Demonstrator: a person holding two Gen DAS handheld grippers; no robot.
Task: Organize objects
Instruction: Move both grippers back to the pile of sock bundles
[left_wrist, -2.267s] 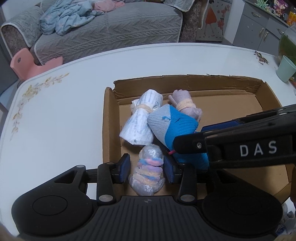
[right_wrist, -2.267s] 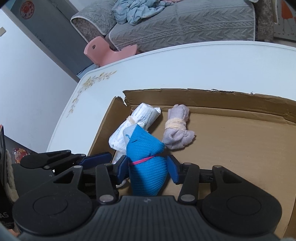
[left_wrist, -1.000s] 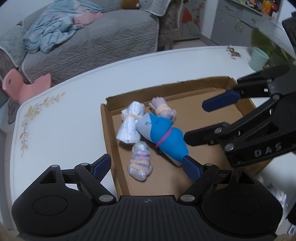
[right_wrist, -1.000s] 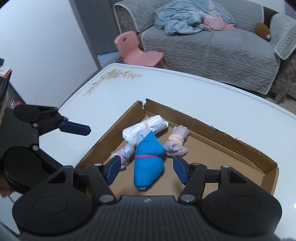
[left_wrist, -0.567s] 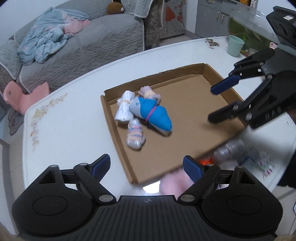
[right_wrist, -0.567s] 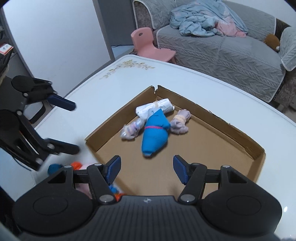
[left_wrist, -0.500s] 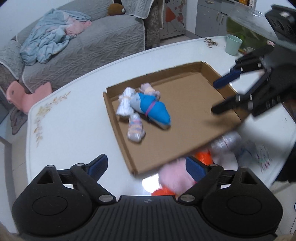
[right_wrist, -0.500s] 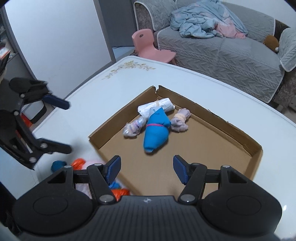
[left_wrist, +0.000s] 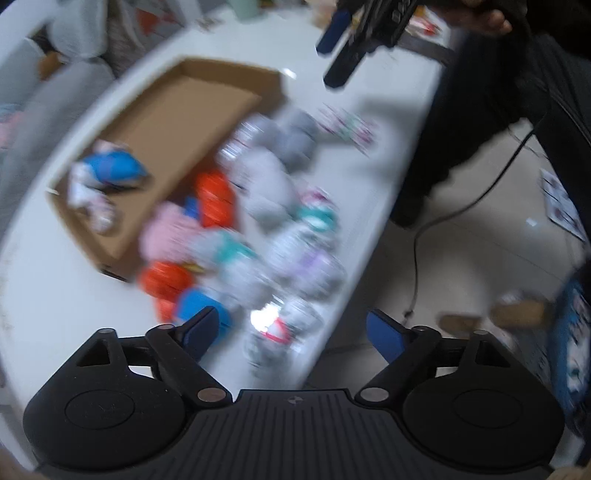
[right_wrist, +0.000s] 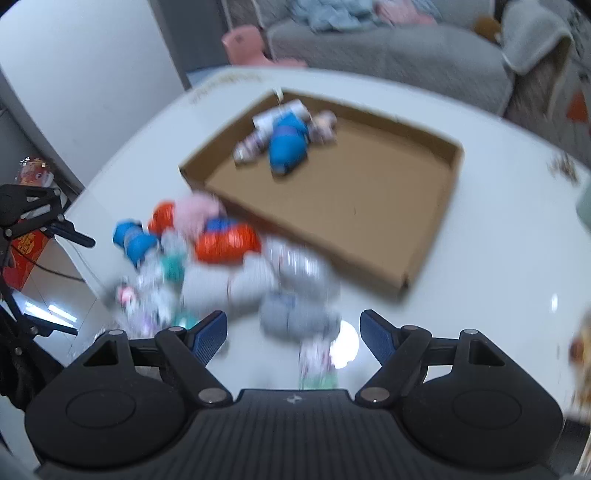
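Blue bundle (right_wrist: 289, 147) released in box (right_wrist: 424, 254) at 11 o'clock; both grippers (left_wrist: 291, 332) (right_wrist: 293, 334) withdrawn, spread, empty; pile (right_wrist: 236, 266) awaits sorting.

Heavy motion blur, fisheye warp, glare on table (right_wrist: 509, 229)

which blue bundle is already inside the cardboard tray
The big blue bundle lying in the cardboard tray's far corner; the smaller blue bundle sits outside, in the pile on the table.
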